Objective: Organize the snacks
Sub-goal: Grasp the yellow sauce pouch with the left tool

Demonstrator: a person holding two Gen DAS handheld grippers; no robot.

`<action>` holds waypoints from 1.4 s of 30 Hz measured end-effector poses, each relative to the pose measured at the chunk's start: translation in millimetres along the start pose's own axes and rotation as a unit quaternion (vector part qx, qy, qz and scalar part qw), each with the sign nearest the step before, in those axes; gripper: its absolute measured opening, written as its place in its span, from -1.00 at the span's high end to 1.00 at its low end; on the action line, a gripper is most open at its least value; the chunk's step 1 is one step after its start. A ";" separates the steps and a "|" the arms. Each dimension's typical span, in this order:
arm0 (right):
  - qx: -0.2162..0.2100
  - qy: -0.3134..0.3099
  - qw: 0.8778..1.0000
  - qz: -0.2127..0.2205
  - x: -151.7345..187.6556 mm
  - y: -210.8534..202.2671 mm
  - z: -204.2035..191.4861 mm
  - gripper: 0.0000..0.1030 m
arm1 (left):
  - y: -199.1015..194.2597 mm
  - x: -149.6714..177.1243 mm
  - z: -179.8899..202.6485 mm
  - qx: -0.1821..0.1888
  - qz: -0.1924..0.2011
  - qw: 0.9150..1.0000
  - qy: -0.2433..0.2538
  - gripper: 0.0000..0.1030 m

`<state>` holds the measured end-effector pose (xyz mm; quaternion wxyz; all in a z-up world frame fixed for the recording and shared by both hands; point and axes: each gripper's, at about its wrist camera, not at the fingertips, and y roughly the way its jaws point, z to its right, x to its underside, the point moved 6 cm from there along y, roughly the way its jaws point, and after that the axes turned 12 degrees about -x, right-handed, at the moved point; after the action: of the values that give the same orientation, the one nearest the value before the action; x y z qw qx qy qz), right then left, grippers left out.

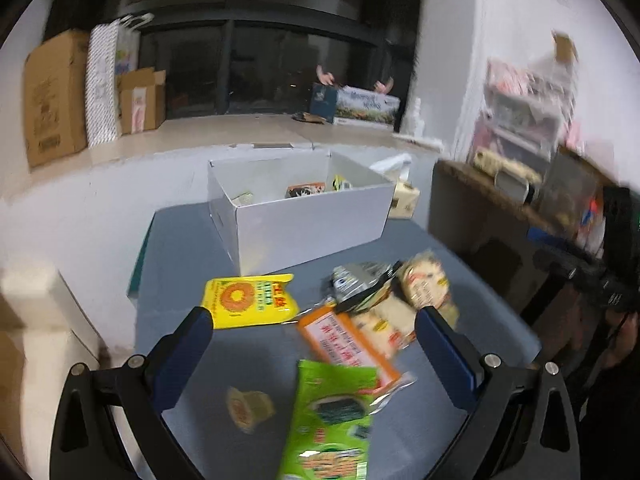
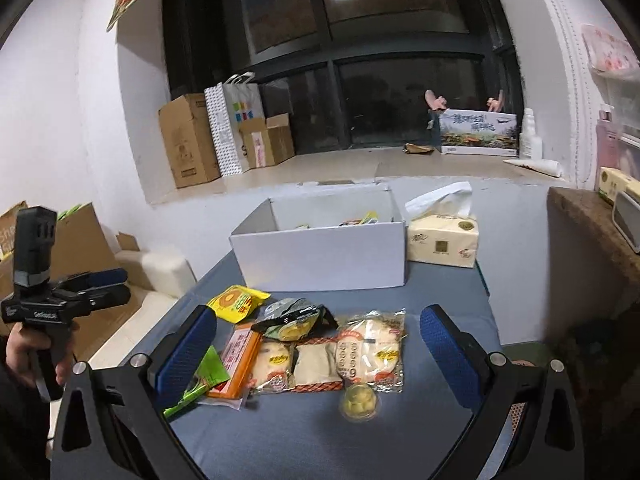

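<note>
Both grippers hang spread and empty: the right gripper and the left gripper. On the grey bench, nearest at 6 o'clock, sits one jelly cup. Beyond lie one green packet, one orange packet running 6 to 12, three clear bread packets, one yellow pouch. Farthest, at 12, one white box holds snacks.

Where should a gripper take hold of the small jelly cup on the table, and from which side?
Grip the jelly cup across its round side walls, coming straight down from above. It sits upright and alone on the table, just clear of the bread packs, so both walls look free.
</note>
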<state>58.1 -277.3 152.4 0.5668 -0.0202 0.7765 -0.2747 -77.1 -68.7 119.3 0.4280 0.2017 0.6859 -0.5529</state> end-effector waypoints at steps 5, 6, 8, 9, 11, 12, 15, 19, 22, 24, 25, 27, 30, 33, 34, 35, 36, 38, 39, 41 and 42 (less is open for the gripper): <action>0.005 -0.016 1.000 -0.011 4.8 5.0 -6.4 -1.00 | 47.1 0.3 -18.6 -0.014 -0.061 0.998 0.026 -1.00; 0.004 -0.018 1.000 -0.012 5.1 5.6 -7.8 -1.00 | 56.1 -0.3 -21.1 -0.005 -0.069 0.997 0.022 -1.00; 0.003 -0.019 1.000 -0.016 6.8 8.2 -9.3 -1.00 | 79.9 -1.5 -25.5 0.010 -0.092 0.996 0.010 -1.00; 0.001 -0.019 1.000 -0.018 7.7 10.0 -10.2 -1.00 | 101.0 -3.0 -28.0 0.017 -0.115 0.993 -0.001 -1.00; 0.003 -0.020 0.999 -0.025 9.4 13.1 -10.9 -1.00 | 135.2 -3.3 -33.8 0.000 -0.156 0.988 -0.019 -1.00; 0.006 -0.022 0.999 -0.027 10.3 13.8 -11.5 -1.00 | 153.5 -3.6 -35.9 -0.006 -0.175 0.984 -0.032 -1.00; 0.002 -0.022 0.999 -0.028 13.1 14.1 -12.5 -1.00 | 194.8 -4.1 -40.6 -0.033 -0.211 0.975 -0.054 -1.00; 0.008 -0.015 0.999 -0.033 15.6 15.0 -8.7 -1.00 | 232.3 5.2 -38.8 -0.077 -0.249 0.965 -0.037 -1.00; 0.007 -0.008 0.999 -0.032 17.0 15.5 -4.5 -1.00 | 238.0 5.1 -33.1 -0.101 -0.257 0.961 -0.016 -1.00; 0.006 0.000 0.999 -0.034 18.6 17.0 -1.1 -1.00 | 244.4 12.2 -26.4 -0.088 -0.285 0.955 0.001 -1.00; 0.007 0.002 0.999 -0.035 18.8 17.4 -0.4 -1.00 | 245.7 14.5 -24.7 -0.089 -0.286 0.954 0.010 -1.00; 0.009 0.009 0.999 -0.034 19.7 17.5 1.5 -1.00 | 245.4 14.6 -23.5 -0.089 -0.285 0.954 0.022 -0.78; 0.009 0.010 0.999 -0.034 21.3 17.1 1.4 -1.00 | 236.8 4.4 -26.3 -0.070 -0.271 0.960 0.016 -0.32; 0.010 0.012 0.999 -0.033 20.8 17.6 2.6 -1.00 | 216.5 -2.9 -24.0 -0.057 -0.245 0.968 0.028 0.20; 0.011 0.013 0.999 -0.032 20.8 17.9 2.3 -1.00 | 208.5 -5.8 -24.8 -0.055 -0.233 0.970 0.026 0.27; 0.010 0.014 0.999 -0.033 20.9 18.4 2.0 -1.00 | 203.7 -7.3 -26.0 -0.053 -0.227 0.972 0.023 0.36; 0.007 0.013 0.999 -0.035 21.5 19.7 0.8 -1.00 | 197.2 -9.0 -28.9 -0.046 -0.219 0.975 0.012 0.41; 0.010 0.011 0.999 -0.038 21.9 22.4 -0.9 -1.00 | 180.4 -10.1 -35.2 -0.032 -0.201 0.979 -0.004 0.46; 0.009 0.008 0.999 -0.041 22.0 24.0 -2.3 -1.00 | 172.8 -11.2 -37.3 -0.029 -0.193 0.981 -0.009 0.48; 0.009 0.003 0.999 -0.043 21.4 26.2 -4.8 -1.00 | 154.6 -14.5 -41.5 -0.026 -0.169 0.985 -0.020 0.50; 0.009 0.000 0.999 -0.044 21.0 27.4 -5.9 -1.00 | 144.1 -17.0 -44.8 -0.021 -0.157 0.987 -0.029 0.51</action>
<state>53.0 -258.9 123.0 0.5540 -0.0492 0.7724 -0.3065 24.0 20.7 49.6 0.3597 0.0662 0.7078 -0.6044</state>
